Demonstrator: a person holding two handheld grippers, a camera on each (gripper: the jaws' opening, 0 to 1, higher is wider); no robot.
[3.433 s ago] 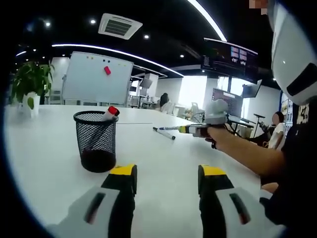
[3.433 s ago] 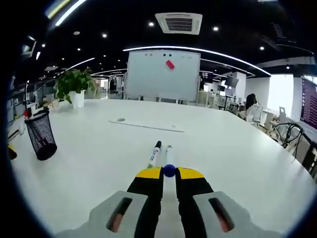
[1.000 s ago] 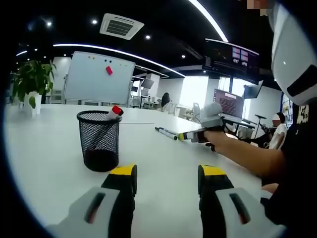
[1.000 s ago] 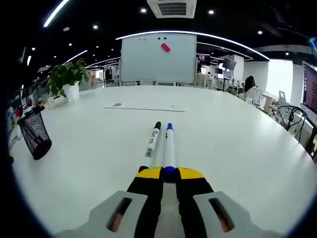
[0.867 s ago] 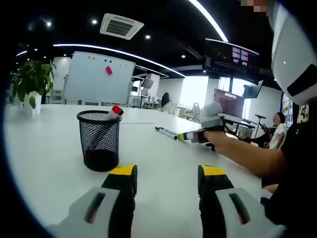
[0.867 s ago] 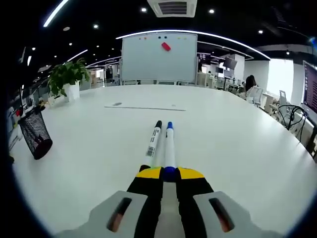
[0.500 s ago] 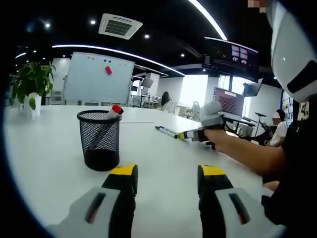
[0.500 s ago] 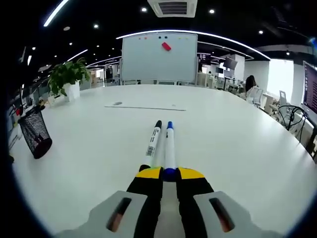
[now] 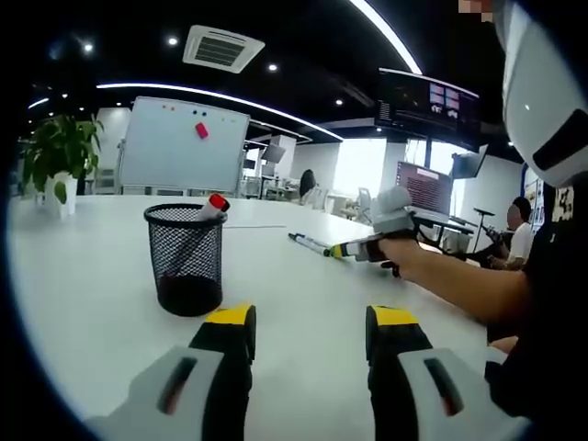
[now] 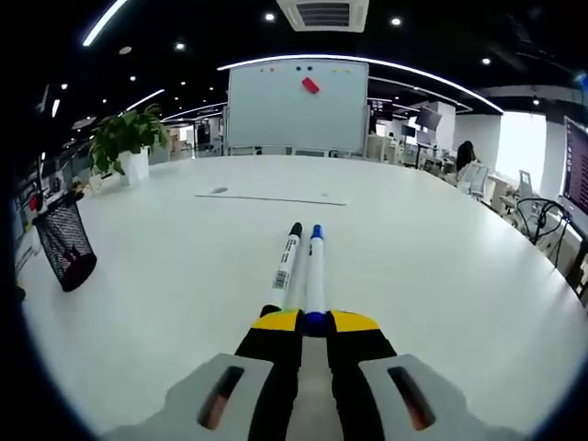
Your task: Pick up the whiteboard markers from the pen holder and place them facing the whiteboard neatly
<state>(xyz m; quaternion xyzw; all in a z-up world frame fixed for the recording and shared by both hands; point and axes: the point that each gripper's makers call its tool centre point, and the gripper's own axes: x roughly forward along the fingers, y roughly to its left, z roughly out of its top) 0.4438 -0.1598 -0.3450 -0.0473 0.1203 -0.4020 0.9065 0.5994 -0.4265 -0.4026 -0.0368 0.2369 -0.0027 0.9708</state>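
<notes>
Since the earlier frames we had carried the blue-capped marker [image 10: 315,276] down beside the black-capped marker [image 10: 288,265]. Our right gripper [image 10: 315,322] was clenched on the blue marker's near end, its long axis running away toward the whiteboard [image 10: 298,107], parallel to and just beside the black one. Our left gripper [image 9: 307,323] hung released near the pen holder [image 9: 186,259], nearer to the red-capped marker [image 9: 212,206] inside it.
</notes>
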